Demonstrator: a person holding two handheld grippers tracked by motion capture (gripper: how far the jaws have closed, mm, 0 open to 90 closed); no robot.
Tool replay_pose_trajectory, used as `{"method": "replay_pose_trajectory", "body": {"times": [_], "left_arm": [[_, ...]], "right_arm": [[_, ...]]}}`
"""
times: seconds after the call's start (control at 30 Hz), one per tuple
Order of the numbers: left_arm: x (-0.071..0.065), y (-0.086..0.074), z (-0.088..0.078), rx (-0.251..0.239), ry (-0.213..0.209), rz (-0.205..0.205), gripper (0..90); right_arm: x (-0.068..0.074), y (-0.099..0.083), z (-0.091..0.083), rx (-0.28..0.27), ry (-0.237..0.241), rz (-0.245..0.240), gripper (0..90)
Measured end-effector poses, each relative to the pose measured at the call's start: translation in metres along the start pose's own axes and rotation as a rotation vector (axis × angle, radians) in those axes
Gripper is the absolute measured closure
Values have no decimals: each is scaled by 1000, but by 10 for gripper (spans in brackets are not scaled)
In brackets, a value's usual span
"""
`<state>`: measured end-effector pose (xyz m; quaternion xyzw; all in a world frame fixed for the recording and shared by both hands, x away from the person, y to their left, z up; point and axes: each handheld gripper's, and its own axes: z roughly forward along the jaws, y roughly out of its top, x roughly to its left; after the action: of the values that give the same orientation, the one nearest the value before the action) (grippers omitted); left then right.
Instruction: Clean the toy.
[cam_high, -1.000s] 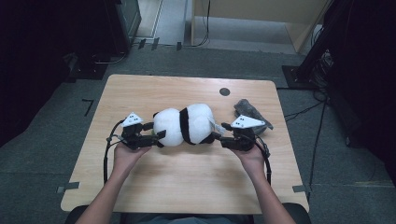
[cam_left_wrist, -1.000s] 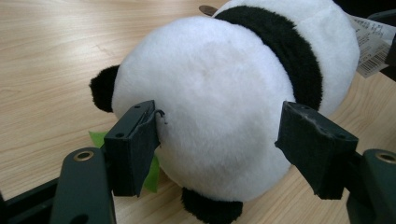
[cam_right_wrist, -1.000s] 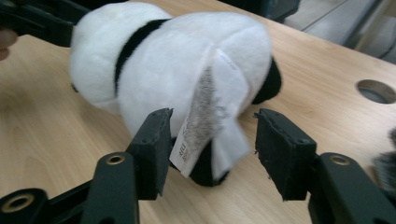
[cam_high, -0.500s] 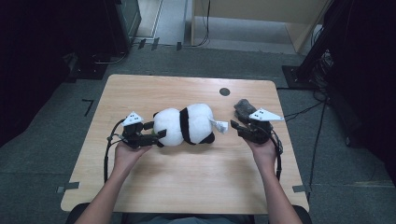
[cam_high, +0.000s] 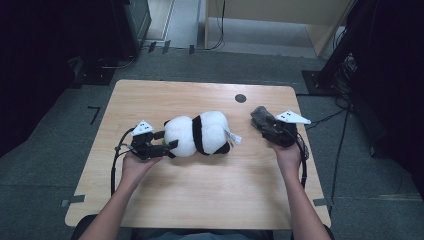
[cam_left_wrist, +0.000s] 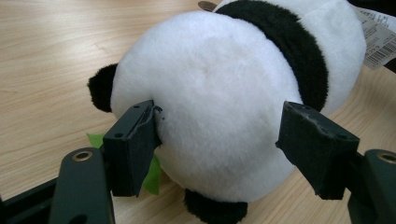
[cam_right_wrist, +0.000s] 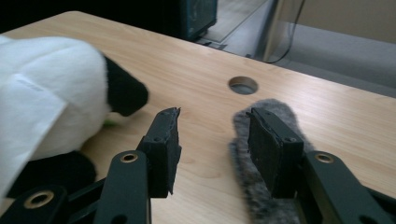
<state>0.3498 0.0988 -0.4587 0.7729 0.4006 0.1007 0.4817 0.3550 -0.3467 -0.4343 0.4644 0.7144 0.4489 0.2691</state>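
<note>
A black-and-white panda plush (cam_high: 200, 134) lies on its side in the middle of the wooden table (cam_high: 200, 195). My left gripper (cam_high: 167, 140) is shut on its white head (cam_left_wrist: 210, 93), one pad pressing into the fur on each side. My right gripper (cam_high: 260, 123) is apart from the panda, to its right, by a small grey furry piece (cam_high: 259, 114). Its jaws have just been opening and stand open, with bare table between them (cam_right_wrist: 212, 121). The right-hand jaw lies over the grey piece (cam_right_wrist: 240, 163). The panda's rear (cam_right_wrist: 46, 84) is at that view's left.
A round cable hole (cam_high: 240, 98) sits in the table behind the grey piece. A white paper tag (cam_high: 232, 136) hangs off the panda's rear. A green scrap (cam_left_wrist: 152, 175) peeks from under the head. Dark floor and cables surround the table.
My right gripper has let go of the panda's rear and moved right to the grey furry piece. The left gripper and the panda have stayed put.
</note>
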Motion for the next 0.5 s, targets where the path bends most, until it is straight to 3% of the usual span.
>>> {"method": "replay_pose_trajectory", "body": {"times": [0.33,0.5], "left_arm": [[0,-1,1,-3,-1,8,278],[0,-1,1,-5,-1,9,278]], "right_arm": [[-29,-15,7,-4,-63,40,509],[-41,-26,20,4,-105,12,473]]}}
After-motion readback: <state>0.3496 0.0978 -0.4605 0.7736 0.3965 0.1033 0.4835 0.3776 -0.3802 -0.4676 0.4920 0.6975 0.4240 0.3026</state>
